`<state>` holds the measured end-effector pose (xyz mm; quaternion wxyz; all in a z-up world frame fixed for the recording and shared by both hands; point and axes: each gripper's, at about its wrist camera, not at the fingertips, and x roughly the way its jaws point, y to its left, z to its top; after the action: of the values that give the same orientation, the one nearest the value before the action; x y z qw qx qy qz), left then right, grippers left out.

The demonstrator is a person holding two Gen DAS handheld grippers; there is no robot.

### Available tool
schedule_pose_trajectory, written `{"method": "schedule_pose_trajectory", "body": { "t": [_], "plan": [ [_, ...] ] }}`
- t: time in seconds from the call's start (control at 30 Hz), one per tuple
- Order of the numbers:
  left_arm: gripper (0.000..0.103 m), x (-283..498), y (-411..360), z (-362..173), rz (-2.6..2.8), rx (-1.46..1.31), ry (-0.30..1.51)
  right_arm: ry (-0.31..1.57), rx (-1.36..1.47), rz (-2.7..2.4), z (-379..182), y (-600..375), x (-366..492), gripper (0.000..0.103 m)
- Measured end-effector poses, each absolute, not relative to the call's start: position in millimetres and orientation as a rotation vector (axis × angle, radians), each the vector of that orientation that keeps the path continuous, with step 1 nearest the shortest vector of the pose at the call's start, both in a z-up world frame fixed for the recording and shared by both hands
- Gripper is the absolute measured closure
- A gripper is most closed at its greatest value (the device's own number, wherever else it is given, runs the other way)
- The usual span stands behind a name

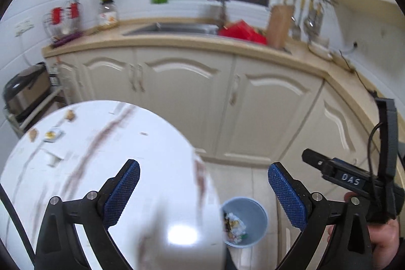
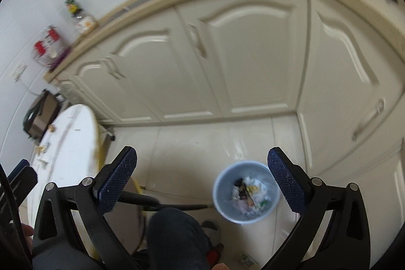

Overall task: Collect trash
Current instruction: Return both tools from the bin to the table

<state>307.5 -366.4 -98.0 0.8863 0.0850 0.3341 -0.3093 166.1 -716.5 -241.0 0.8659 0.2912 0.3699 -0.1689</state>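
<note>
While scraps (image 1: 52,134) dot the white tabletop (image 1: 141,168), a bin (image 2: 246,191) sits on the kitchen floor (image 2: 192,143); left hand-held gripper (image 1: 203,187) and right hand-held gripper (image 2: 202,177) both spread, empty.

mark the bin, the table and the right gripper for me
bin (image 2: 274,196): right wrist view, on its right rim.
table (image 1: 157,143): left wrist view, on bare white top.
right gripper (image 2: 202,176): right wrist view, midway between its blue fingertips, jaws wide apart.
</note>
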Motion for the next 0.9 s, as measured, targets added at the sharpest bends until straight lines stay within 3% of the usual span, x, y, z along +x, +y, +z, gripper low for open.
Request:
{"method": "schedule_pose_trajectory", "body": {
  "t": [0.57,0.9],
  "plan": [
    [0.002,246.4,-161.3,-69.5,-0.323,-0.017,0.546,0.613,0.325,-0.045,-119.2,-530.9,232.4,0.0],
    [0.001,232.8,-93.0,-82.7,-0.13,-0.098,0.579,0.636,0.178,0.133,-119.1,-433.6,274.9,0.0]
  ]
}}
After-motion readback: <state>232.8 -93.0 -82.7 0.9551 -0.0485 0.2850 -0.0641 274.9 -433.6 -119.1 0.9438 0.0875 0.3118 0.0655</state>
